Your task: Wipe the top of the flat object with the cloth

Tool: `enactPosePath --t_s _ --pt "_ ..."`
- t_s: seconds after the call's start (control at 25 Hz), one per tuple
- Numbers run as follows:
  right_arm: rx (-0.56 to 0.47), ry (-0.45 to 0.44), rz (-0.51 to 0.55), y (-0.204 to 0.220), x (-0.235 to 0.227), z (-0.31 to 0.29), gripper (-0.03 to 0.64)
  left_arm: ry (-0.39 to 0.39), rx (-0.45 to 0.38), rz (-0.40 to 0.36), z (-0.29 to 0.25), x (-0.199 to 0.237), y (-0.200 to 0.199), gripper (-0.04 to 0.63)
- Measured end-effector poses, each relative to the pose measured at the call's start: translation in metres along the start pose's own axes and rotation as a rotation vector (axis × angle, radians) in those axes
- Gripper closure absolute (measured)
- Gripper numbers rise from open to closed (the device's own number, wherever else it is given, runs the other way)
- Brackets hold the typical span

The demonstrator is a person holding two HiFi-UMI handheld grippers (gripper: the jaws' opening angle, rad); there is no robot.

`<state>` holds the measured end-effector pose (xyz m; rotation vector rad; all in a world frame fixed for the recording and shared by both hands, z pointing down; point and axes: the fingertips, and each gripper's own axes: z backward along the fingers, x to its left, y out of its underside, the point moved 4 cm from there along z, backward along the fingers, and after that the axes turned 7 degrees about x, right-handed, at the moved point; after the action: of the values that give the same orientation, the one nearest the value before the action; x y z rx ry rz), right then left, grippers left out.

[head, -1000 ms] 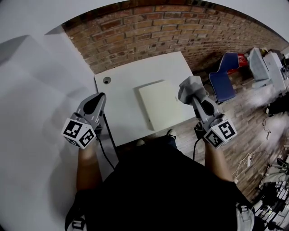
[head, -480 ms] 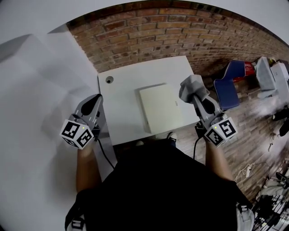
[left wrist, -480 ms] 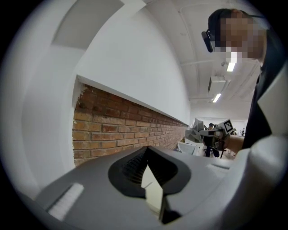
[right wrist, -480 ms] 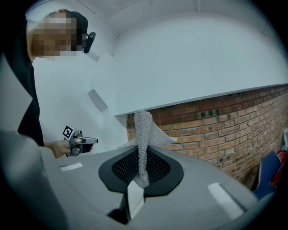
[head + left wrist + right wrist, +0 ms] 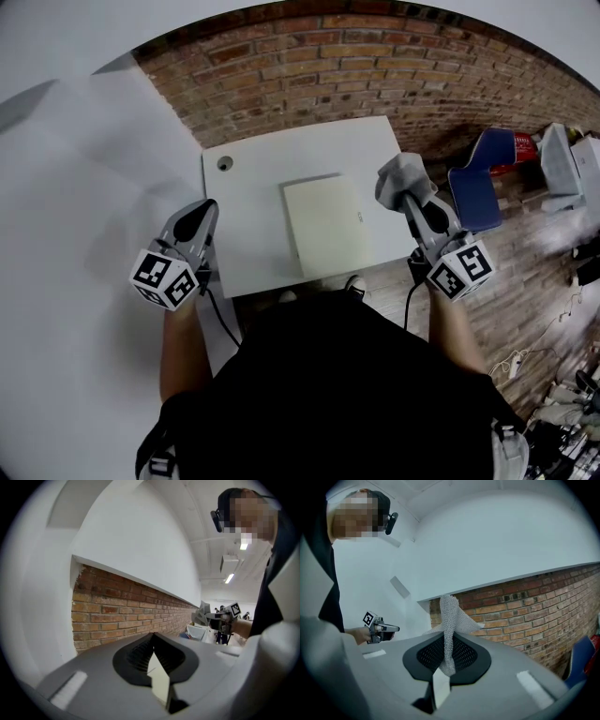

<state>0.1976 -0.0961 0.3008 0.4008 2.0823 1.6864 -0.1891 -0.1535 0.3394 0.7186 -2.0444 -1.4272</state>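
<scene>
A flat cream-coloured board (image 5: 325,226) lies on a small white table (image 5: 253,187), near its front edge. My right gripper (image 5: 410,198) is held up beside the table's right edge, shut on a grey mesh cloth (image 5: 401,180) that sticks up from the jaws; the cloth (image 5: 451,625) also shows in the right gripper view, against the brick wall. My left gripper (image 5: 200,217) is held off the table's left side, shut with nothing in it. Its jaws (image 5: 154,660) point at the brick wall.
A brick wall (image 5: 328,66) runs behind the table, with a white wall (image 5: 75,216) to the left. A small round hole (image 5: 223,164) marks the table's far left corner. A blue chair (image 5: 473,183) and grey equipment (image 5: 558,155) stand to the right on the brick floor, with cables (image 5: 516,361) nearby.
The view has shifted slightly. Both grippers hold about the same pose; the right one still grips the cloth beside the table.
</scene>
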Motion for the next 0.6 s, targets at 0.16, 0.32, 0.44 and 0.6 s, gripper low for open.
enactPosePath --t_s 0.16,0.32,0.44,0.6 --pt "0.0 -0.015 0.006 0.0 -0.008 0.001 0.603 0.0 0.0 -0.002 -0.007 -0.012 0.002 0.594" --pt "0.01 -0.027 0.005 0.002 -0.016 0.005 0.603 -0.001 -0.008 0.001 -0.011 -0.022 0.0 0.594" --pt "0.013 -0.03 0.007 0.004 -0.02 0.002 0.603 -0.002 -0.01 0.007 -0.013 -0.023 0.004 0.594" --pt "0.015 -0.042 0.009 -0.003 -0.028 0.008 0.603 -0.013 -0.007 0.012 -0.013 -0.036 0.001 0.594"
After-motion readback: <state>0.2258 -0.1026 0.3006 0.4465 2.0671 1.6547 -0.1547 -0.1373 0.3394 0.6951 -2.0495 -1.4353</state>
